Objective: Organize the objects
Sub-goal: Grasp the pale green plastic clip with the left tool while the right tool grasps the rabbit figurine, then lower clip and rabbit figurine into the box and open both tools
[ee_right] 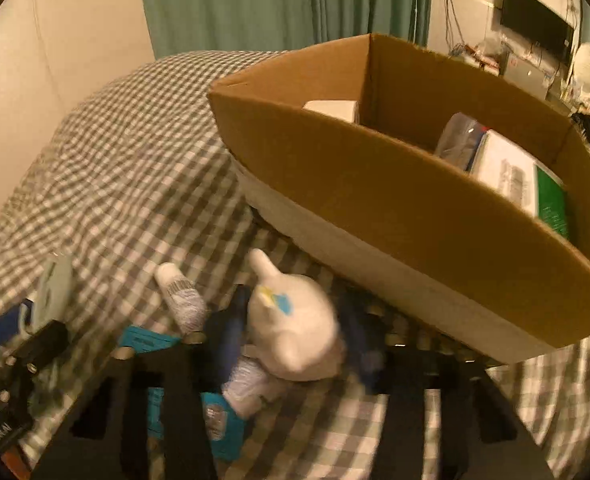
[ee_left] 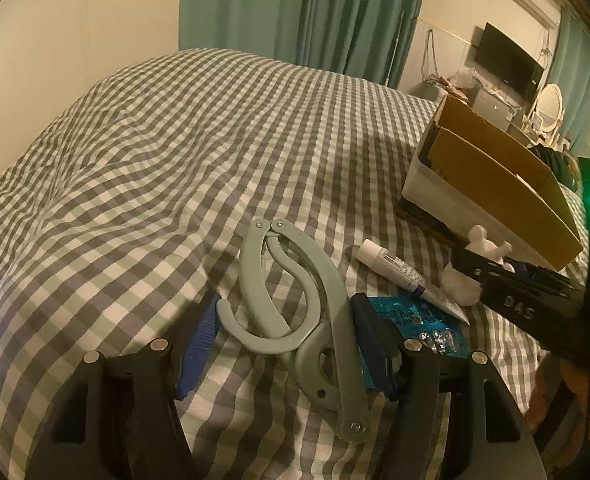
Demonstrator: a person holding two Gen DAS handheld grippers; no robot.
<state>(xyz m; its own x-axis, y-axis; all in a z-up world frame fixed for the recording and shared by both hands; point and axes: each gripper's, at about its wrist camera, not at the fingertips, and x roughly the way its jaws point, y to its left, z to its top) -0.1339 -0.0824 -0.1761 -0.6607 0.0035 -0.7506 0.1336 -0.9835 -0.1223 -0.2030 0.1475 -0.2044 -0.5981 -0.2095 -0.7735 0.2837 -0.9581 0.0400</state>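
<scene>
A grey-green folding hanger (ee_left: 295,304) lies on the checked bed cover between the open blue pads of my left gripper (ee_left: 287,344). A white tube (ee_left: 399,268) and a blue packet (ee_left: 419,324) lie to its right. My right gripper (ee_right: 295,336) is shut on a white plaster figurine (ee_right: 295,320) with blue and yellow marks, held above the bed beside the cardboard box (ee_right: 375,192). That figurine also shows in the left wrist view (ee_left: 483,240). The tube (ee_right: 183,296) and packet (ee_right: 215,420) lie under it.
The box (ee_left: 491,184) stands on the bed at the right and holds a white box (ee_right: 331,110), a plastic bag (ee_right: 457,140) and a white-and-green booklet (ee_right: 523,184). Green curtains and a wall are behind. A TV and desk clutter are far right.
</scene>
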